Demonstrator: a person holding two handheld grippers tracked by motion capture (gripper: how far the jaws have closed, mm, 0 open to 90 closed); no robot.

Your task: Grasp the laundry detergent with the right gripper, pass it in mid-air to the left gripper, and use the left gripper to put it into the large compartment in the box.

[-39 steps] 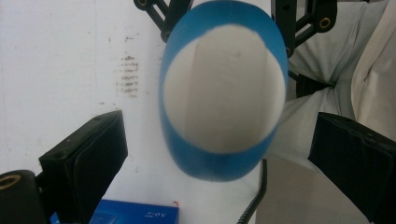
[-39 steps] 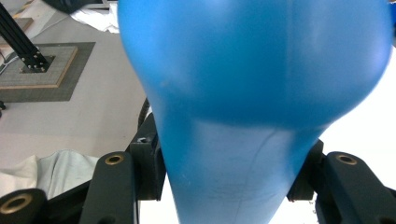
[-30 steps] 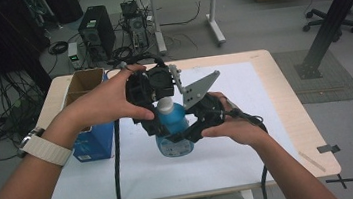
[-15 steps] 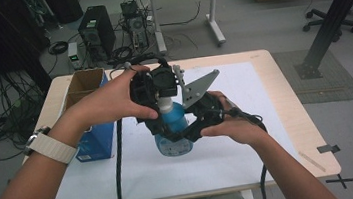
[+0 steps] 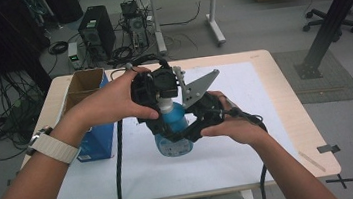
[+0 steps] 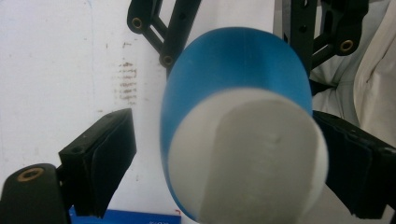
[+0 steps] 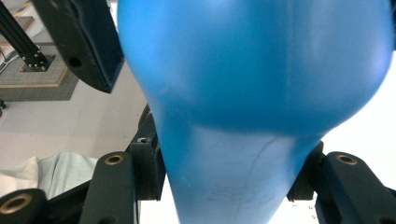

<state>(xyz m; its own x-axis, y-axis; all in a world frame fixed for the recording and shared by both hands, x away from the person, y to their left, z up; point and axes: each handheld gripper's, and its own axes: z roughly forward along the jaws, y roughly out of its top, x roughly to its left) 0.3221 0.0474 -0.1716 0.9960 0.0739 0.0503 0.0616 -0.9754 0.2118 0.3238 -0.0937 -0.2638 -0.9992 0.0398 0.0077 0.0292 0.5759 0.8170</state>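
Now, largest to smallest, every place told from the table:

Table (image 5: 275, 98): pale wood rim with a white sheet over the top; everything I handle is above its middle.

Blue box (image 5: 96, 141): sits on the table's left part, well to the left of the bottle, under my left forearm.

Bottle (image 5: 174, 130): stands upright over the table's middle, long axis vertical, white cap (image 5: 166, 103) pointing up, wide base down at the white sheet.

Bottle's look: translucent blue plastic, fat rounded belly that narrows to a slim neck, plain white round cap; in the left gripper view the cap (image 6: 247, 156) faces the camera with the blue shoulder behind it.

Right gripper (image 5: 195, 127): I hold it level at the bottle's right side. In the right gripper view my jaws press the narrow blue part (image 7: 243, 177) from both sides, so I have it clamped.

Left gripper (image 5: 156, 94): I hold it above the bottle, pointing down over the cap. My jaws have just been closing and the cap is between them; the left pad (image 6: 109, 158) is clear of it, and I cannot tell whether the right pad touches.
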